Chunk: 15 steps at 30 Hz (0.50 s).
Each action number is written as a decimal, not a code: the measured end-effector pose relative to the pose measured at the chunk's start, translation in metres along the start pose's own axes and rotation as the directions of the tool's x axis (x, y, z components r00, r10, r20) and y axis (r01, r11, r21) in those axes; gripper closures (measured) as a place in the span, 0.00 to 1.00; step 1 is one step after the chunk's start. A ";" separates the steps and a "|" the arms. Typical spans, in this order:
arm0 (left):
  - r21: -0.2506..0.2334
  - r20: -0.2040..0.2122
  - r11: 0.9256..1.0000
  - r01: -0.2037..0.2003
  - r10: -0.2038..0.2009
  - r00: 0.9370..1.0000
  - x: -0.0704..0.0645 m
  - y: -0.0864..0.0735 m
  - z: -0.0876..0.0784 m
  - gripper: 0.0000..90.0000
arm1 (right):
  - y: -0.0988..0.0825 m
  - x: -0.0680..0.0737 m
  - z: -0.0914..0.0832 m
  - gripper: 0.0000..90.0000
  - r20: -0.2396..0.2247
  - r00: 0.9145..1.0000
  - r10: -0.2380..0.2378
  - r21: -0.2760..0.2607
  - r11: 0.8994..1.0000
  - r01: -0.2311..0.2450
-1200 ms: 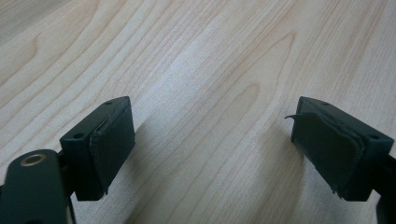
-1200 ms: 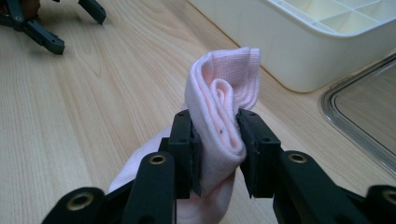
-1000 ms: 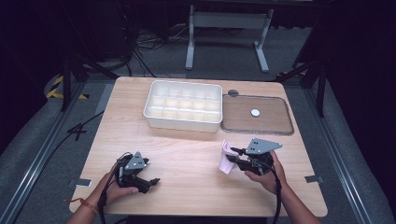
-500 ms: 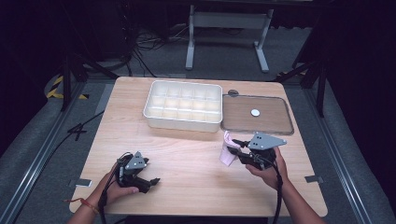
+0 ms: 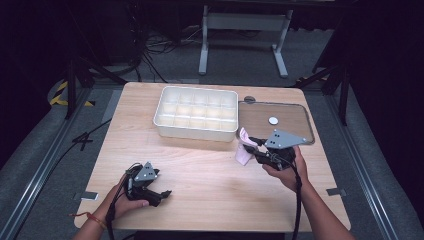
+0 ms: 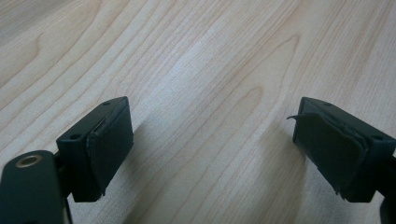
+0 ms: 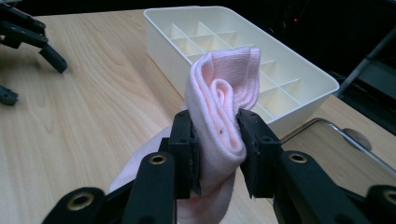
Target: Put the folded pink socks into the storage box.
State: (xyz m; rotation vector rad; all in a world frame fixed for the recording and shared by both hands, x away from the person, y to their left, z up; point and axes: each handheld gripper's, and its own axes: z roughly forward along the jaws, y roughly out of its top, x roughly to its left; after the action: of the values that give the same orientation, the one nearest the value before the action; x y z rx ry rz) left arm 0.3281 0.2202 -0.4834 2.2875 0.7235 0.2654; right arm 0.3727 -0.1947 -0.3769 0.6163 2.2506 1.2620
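From the high view, a dark room with cables and a metal stand on a grey floor surrounds a pale wood-grain counter (image 5: 200, 165). Toward its far edge sits a white plastic organiser tray (image 5: 197, 114), split into small square cells, and just beside it lies its flat clear lid (image 5: 280, 122), rimmed in grey with a small white disc on it. The right tool (image 5: 254, 150) hangs above the counter in front of the lid and tray corner, clamped on a rolled pink sock (image 5: 244, 152) whose loose end dangles toward the wood. The left tool (image 5: 157, 192) rests low near the counter's near edge, well apart from everything.

In the left gripper view, the left tool's jaws stand wide apart over bare wood grain with nothing between them; their black rubber pads look worn and peeling at the edges.

In the right gripper view, the right tool (image 7: 218, 149) pinches the sock (image 7: 224, 100) across its middle: soft, ribbed knit cloth, folded in layers and curled into a loose roll. The tray (image 7: 261, 70) lies just beyond, cells empty as far as can be seen.

The step in hand looks like carrying the sock to the tray. Next would be lining the roll over one cell and lowering it in before letting go; the trailing end may need tucking.
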 end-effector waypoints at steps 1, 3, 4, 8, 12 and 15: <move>0.000 0.002 1.000 0.001 -0.001 1.000 0.000 0.000 0.000 0.14 | 0.002 -0.001 0.001 0.77 0.003 1.000 0.002 -0.001 1.000 -0.002; 0.000 0.001 1.000 0.001 -0.001 1.000 0.000 0.000 0.000 0.14 | 0.005 -0.003 0.003 0.77 0.006 1.000 -0.003 -0.006 1.000 0.003; -0.001 0.001 1.000 0.001 -0.001 1.000 0.000 0.000 0.000 0.14 | 0.007 -0.003 0.004 0.77 0.011 1.000 -0.004 -0.004 1.000 0.004; 0.000 0.000 1.000 0.001 -0.001 1.000 0.000 0.000 0.000 0.14 | 0.016 -0.006 0.007 0.77 0.029 0.999 -0.015 -0.006 1.000 0.015; 0.000 0.000 1.000 0.001 -0.001 1.000 0.000 0.000 0.000 0.14 | 0.024 -0.010 0.011 0.77 0.035 0.999 -0.015 -0.007 1.000 0.015; -0.001 0.000 1.000 0.001 -0.001 1.000 0.000 0.000 0.000 0.14 | 0.030 -0.012 0.016 0.77 0.045 0.999 -0.020 -0.003 1.000 0.020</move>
State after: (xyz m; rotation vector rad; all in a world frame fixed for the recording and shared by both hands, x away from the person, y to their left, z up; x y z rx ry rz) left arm 0.3280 0.2202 -0.4835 2.2866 0.7242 0.2651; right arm 0.3961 -0.1776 -0.3561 0.6132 2.2120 1.2306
